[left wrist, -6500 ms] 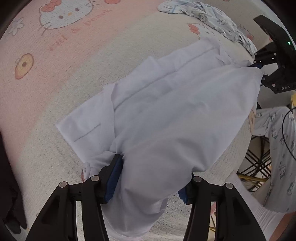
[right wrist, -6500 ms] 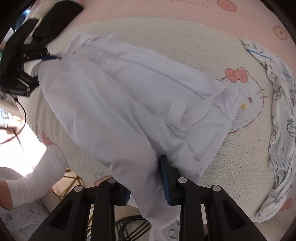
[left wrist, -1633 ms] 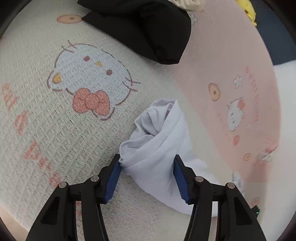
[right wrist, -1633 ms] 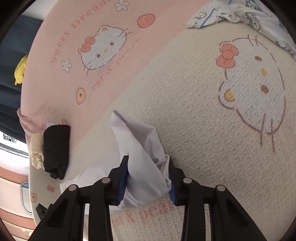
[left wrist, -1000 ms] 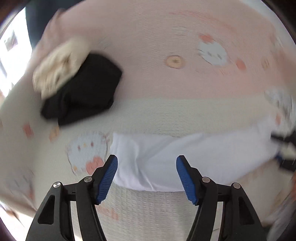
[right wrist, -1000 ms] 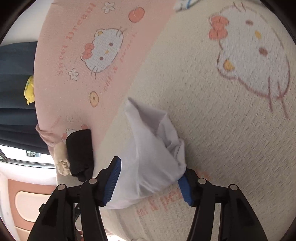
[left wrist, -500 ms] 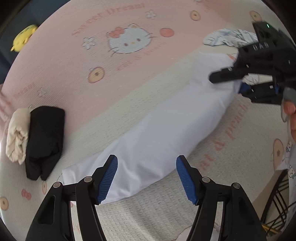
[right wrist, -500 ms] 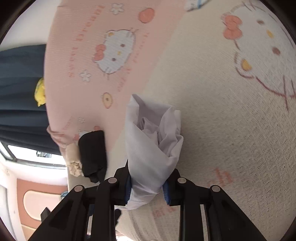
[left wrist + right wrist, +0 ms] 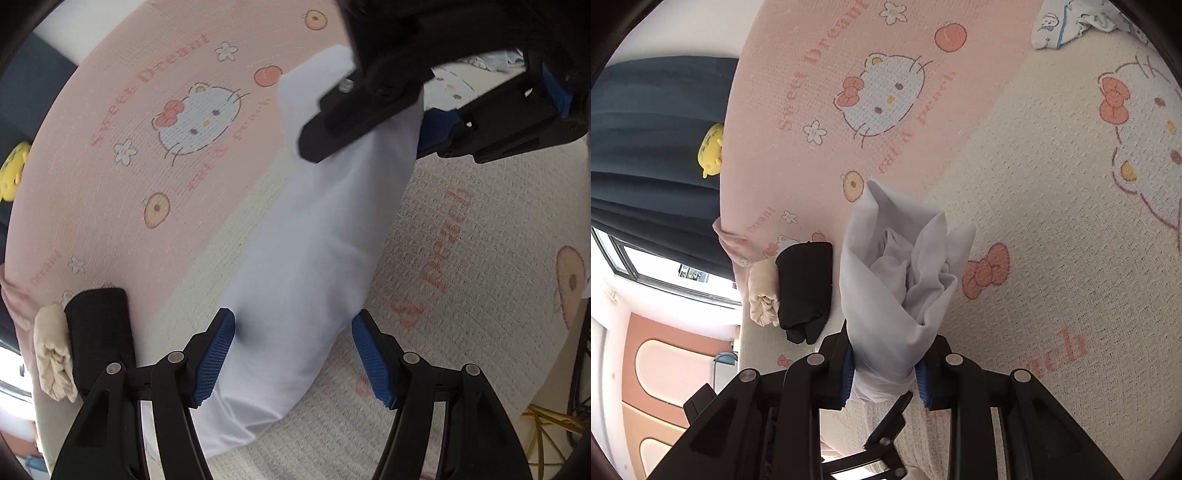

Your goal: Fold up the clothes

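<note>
the right claw [image 9: 884, 373] is squeezed tight on one end of the white shirt [image 9: 314, 258], and the cloth bunches up between its blue pads [image 9: 921, 380]. the shirt is folded into a long strip that lies on the bed [image 9: 461, 277], on the kitty blanket. the left claw [image 9: 291, 354] is spread wide. its blue pads [image 9: 214, 356] sit on each side of the other end of the shirt, and i cannot tell if they touch it. a black folded cloth [image 9: 805, 288] and a cream cloth [image 9: 762, 291] lie side by side near the bed's edge.
</note>
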The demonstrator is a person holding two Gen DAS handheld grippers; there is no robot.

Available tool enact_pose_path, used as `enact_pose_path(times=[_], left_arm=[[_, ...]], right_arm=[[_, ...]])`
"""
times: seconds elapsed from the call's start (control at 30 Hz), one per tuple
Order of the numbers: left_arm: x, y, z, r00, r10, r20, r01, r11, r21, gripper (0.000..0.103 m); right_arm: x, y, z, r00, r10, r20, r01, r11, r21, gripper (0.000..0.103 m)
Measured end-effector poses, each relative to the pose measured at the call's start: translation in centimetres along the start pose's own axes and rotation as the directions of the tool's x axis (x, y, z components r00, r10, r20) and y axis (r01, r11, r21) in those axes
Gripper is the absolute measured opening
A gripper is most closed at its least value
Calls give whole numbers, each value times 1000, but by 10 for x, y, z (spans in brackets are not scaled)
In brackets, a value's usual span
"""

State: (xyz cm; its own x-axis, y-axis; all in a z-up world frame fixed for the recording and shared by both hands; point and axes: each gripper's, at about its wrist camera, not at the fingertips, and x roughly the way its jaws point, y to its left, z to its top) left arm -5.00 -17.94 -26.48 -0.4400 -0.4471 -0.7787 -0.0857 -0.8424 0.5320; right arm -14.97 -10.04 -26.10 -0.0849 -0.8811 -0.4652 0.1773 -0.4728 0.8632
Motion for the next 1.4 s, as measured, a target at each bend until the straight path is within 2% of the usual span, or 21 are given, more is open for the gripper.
enact_pose_path(times=[0.07, 0.23, 0.33, 0.37, 0.53, 0.73, 0.87, 1.03, 1.2, 1.3, 1.4], left_arm=[[7, -5, 2, 1000, 13, -6, -13, 1000, 16, 64], [22, -3, 2, 1000, -13, 7, 13, 1000, -6, 63], [26, -1, -2, 999, -48, 10, 48, 999, -18, 44], [27, -1, -3, 998, -60, 11, 60, 998, -22, 42], [34, 5, -6, 993, -116, 7, 116, 987, -111, 42], [32, 0, -6, 996, -83, 17, 84, 991, -106, 44], [26, 7, -5, 995, -96, -15, 93, 986, -139, 44], [4, 31, -16, 985, -171, -13, 164, 960, -225, 44], [-13, 61, -28, 974, -225, 0, 213, 922, -323, 44], [-24, 76, -36, 971, -237, 7, 221, 893, -393, 44], [-34, 87, -43, 978, -207, 8, 191, 886, -423, 44]], right_arm=[[0, 0, 0, 1000, -7, -2, 7, 1000, -4, 26], [2, 6, -1, 999, -37, -12, 36, 999, -37, 26], [3, 9, -2, 999, -47, -24, 46, 997, -61, 26], [5, 10, -3, 998, -59, -32, 57, 996, -70, 28], [10, 8, -4, 994, -100, -54, 95, 992, -81, 29], [9, 15, -8, 992, -118, -50, 111, 985, -134, 29], [8, 19, -10, 988, -149, -35, 141, 976, -168, 29], [7, 30, -11, 982, -186, -20, 178, 961, -210, 29], [9, 47, -15, 975, -221, -1, 213, 938, -272, 29], [10, 48, -15, 972, -237, 1, 228, 934, -276, 29], [11, 46, -15, 968, -250, -1, 241, 932, -270, 29]])
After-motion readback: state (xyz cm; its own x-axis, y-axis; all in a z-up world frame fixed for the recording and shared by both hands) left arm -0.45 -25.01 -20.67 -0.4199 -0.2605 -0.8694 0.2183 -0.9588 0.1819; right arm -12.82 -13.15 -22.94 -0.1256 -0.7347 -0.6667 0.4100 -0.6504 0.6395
